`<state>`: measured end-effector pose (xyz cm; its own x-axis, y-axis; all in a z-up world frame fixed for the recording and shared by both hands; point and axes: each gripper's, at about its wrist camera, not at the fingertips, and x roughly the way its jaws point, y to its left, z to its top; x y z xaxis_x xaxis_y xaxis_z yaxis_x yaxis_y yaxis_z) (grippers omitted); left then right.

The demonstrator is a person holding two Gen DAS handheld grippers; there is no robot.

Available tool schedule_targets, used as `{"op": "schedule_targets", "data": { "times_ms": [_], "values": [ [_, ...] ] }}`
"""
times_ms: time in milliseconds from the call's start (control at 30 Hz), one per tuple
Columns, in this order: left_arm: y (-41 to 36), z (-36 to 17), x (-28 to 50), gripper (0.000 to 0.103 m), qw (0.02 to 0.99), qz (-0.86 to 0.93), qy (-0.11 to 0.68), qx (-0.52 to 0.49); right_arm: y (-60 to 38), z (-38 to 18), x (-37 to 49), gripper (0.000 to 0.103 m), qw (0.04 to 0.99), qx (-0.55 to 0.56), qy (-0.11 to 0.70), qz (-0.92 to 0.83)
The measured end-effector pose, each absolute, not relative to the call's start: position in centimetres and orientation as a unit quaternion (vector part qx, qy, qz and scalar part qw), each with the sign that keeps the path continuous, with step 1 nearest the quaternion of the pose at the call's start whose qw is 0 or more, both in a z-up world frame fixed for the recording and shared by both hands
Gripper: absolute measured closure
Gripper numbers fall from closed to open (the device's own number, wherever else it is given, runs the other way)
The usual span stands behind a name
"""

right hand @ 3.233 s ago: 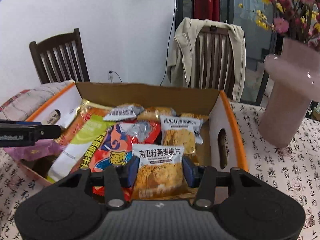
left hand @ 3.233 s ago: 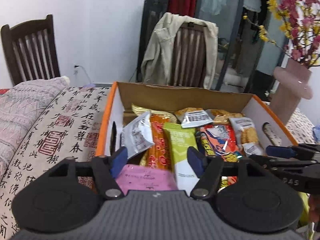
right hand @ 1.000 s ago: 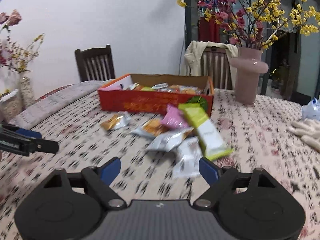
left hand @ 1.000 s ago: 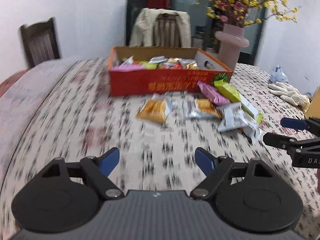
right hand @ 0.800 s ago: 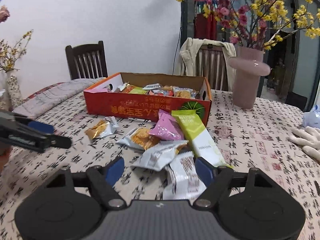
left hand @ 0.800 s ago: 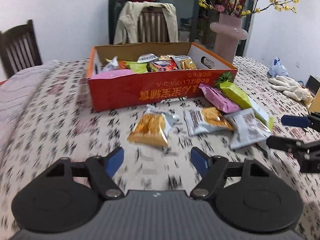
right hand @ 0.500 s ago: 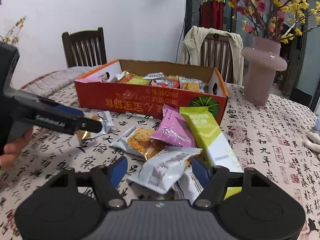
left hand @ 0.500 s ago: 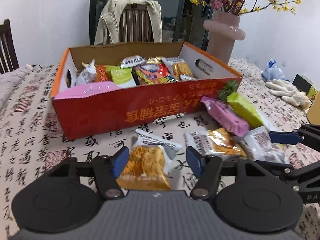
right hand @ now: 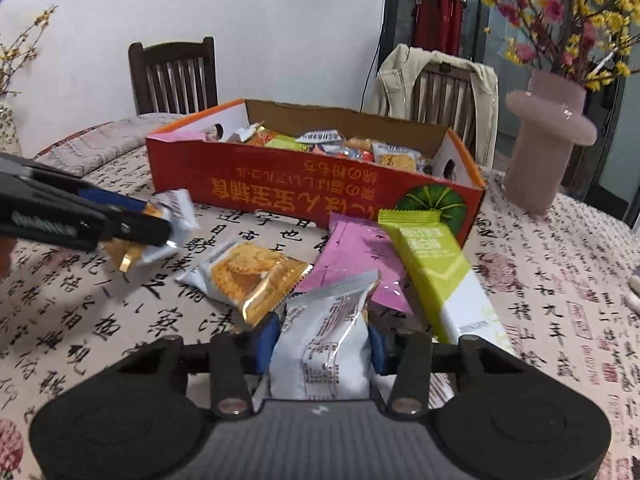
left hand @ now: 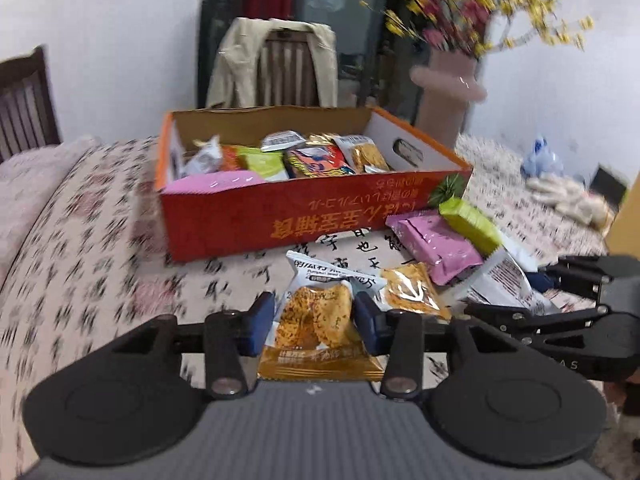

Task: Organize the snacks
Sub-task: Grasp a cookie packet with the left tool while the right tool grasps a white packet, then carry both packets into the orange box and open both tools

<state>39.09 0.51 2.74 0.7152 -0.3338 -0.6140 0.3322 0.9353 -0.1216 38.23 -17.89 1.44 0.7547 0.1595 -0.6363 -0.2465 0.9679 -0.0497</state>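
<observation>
- Both grippers have left the orange box (left hand: 320, 216), where they hovered over its contents a few seconds ago, and dropped to the loose packets on the tablecloth (right hand: 120, 320) in front of it.
- Left gripper (left hand: 314, 322): its jaws are closing around a gold cracker packet (left hand: 316, 320) lying just in front of the box's long printed wall. The blue pads sit at the packet's two side edges, likely so it can be lifted flat without crushing the crackers.
- Right gripper (right hand: 322, 344): its jaws are closing on a silver packet (right hand: 324, 340) at the near end of the pile before the box; the pads meet its sides.
- Beside that silver packet, nearer the box, lie another gold cracker pack (right hand: 256, 276), a pink packet (right hand: 360, 256) and a green-and-white bar (right hand: 436, 272), the bar leaning against the box's front corner.
- The box already holds many snacks, so I judge the task well along, with these loose ones left to load.
- A pink vase (right hand: 548, 140) stands right of the box, apart from the pile.
</observation>
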Motion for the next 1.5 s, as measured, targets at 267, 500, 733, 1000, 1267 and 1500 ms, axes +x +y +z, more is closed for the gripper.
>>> {"op": "schedule_targets", "data": {
  "times_ms": [267, 500, 733, 1000, 1267, 1500],
  "values": [
    [2.7, 3.0, 31.9, 0.058, 0.928, -0.143, 0.339, -0.053, -19.5, 3.3, 32.1, 0.058, 0.938, -0.034, 0.318, 0.132],
    [2.8, 4.8, 29.3, 0.058, 0.936, -0.132, 0.321, -0.057, -20.2, 3.4, 29.0, 0.058, 0.940, -0.025, 0.315, 0.131],
    [2.2, 5.8, 29.2, 0.058, 0.940, -0.136, 0.307, -0.055, -20.9, 3.9, 28.0, 0.058, 0.942, -0.015, 0.305, 0.137],
    [2.8, 9.7, 35.1, 0.058, 0.953, -0.157, 0.258, -0.034, -22.6, 6.6, 31.6, 0.058, 0.950, 0.006, 0.277, 0.141],
    [0.1, 11.5, 48.2, 0.057, 0.953, -0.160, 0.258, 0.013, -23.0, 9.1, 39.6, 0.058, 0.956, 0.023, 0.248, 0.154],
    [-2.5, 8.8, 58.4, 0.056, 0.941, -0.120, 0.317, 0.023, -23.3, 9.7, 49.6, 0.058, 0.948, 0.056, 0.271, 0.155]
  ]
}}
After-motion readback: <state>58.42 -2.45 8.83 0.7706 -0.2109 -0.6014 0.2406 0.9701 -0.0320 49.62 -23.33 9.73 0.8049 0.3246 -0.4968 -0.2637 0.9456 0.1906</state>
